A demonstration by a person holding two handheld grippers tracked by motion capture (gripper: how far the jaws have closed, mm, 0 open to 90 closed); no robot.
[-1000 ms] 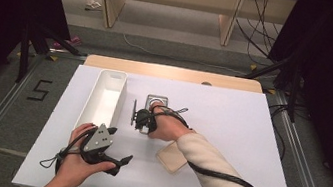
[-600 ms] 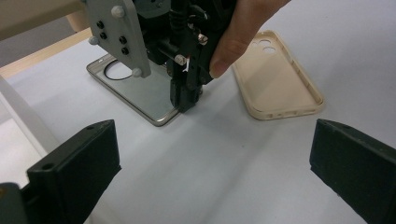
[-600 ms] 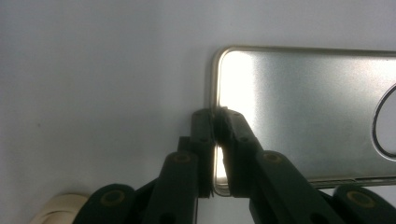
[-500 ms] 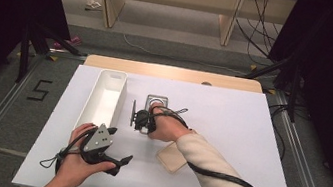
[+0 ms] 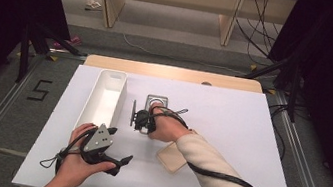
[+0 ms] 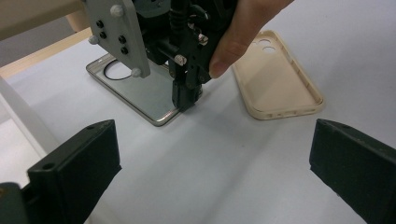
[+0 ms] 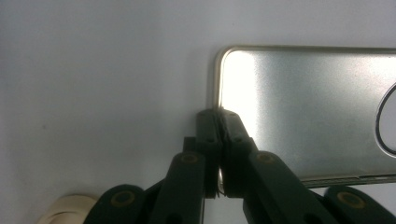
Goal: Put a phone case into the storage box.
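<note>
A silver phone (image 5: 157,102) lies back up on the white table, its ring mark facing up. My right gripper (image 5: 142,120) points down at the phone's near end. In the right gripper view the jaws stand together, and the right gripper (image 7: 218,114) touches the phone (image 7: 303,107) at its edge near a corner; I see nothing between them. A beige phone case (image 5: 172,156) lies hollow side up beside that hand. My left gripper (image 5: 120,145) rests near the front edge with its jaws wide apart. The left gripper (image 6: 215,140) faces the phone (image 6: 140,93) and the case (image 6: 275,79) and holds nothing.
A long white tray (image 5: 105,96) stands left of the phone, running away from me. A wooden strip (image 5: 173,73) borders the table's far edge. Cables trail from both grippers across the white table top (image 5: 230,124).
</note>
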